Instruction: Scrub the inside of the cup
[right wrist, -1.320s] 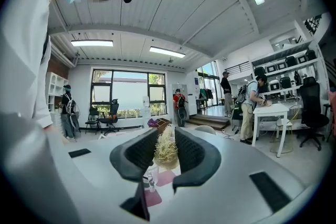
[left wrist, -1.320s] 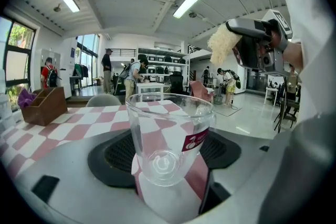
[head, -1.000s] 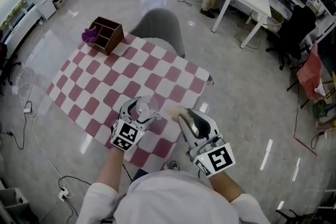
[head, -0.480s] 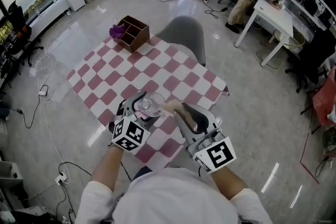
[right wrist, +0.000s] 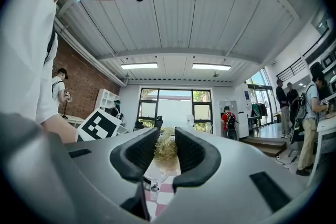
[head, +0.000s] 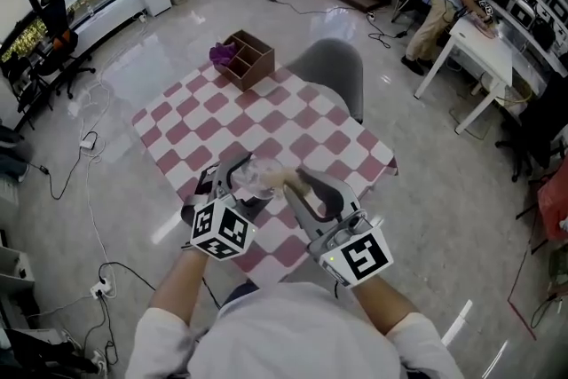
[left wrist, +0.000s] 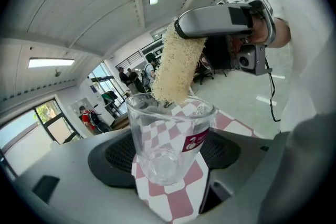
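cup (left wrist: 167, 139) in left gripper (head: 238, 180) | scrubber (left wrist: 176, 68) tip at cup mouth | box (head: 249, 59) on table (head: 293, 115) far corner

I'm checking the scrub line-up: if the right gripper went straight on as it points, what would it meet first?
Probably the glass cup held by the left gripper: the scrubber in the right gripper has its tip at the cup's mouth. Depth is unclear.

Forearms (head: 180, 284) stretched forward side by side, left gripper (head: 240, 180) clamped on a cup (left wrist: 167, 139), right gripper (head: 300, 187) pinching a sponge (left wrist: 176, 68), angled toward the left one, tips close together.
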Demonstrator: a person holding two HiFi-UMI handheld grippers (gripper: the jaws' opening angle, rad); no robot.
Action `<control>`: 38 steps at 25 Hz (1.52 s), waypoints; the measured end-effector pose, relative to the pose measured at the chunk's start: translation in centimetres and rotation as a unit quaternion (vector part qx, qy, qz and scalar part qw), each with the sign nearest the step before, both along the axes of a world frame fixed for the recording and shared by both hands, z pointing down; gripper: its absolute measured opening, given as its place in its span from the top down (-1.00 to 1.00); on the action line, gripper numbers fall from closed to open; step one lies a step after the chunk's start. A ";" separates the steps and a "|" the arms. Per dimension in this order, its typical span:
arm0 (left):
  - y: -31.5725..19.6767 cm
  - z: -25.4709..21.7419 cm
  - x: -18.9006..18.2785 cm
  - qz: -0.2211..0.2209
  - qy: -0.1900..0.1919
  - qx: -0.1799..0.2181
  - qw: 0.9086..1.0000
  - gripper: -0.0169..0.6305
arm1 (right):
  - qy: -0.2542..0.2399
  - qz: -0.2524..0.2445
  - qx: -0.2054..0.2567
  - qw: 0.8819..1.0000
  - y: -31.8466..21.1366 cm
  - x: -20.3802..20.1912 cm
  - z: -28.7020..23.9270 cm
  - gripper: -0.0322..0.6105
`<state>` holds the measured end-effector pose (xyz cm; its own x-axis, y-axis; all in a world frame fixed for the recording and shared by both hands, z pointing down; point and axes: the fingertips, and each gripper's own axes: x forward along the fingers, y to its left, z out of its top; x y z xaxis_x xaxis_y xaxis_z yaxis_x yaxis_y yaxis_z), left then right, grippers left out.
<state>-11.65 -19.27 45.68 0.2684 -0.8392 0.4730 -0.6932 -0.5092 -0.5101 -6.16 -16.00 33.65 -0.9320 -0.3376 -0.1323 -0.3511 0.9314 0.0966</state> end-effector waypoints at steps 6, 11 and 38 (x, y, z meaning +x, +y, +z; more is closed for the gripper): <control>0.2 0.2 -0.3 -0.009 -0.002 -0.003 1.000 -0.15 | -0.012 -0.016 0.007 1.000 0.5 -0.5 -1.0 0.57; 0.0 0.1 0.0 -0.003 -0.004 -0.002 1.000 -0.15 | -0.013 -0.022 0.009 1.000 0.4 -1.2 -1.2 0.57; 1.3 0.2 -0.3 0.012 -0.035 0.013 0.999 -0.15 | 0.073 -0.015 0.019 0.997 0.1 -4.6 2.9 0.57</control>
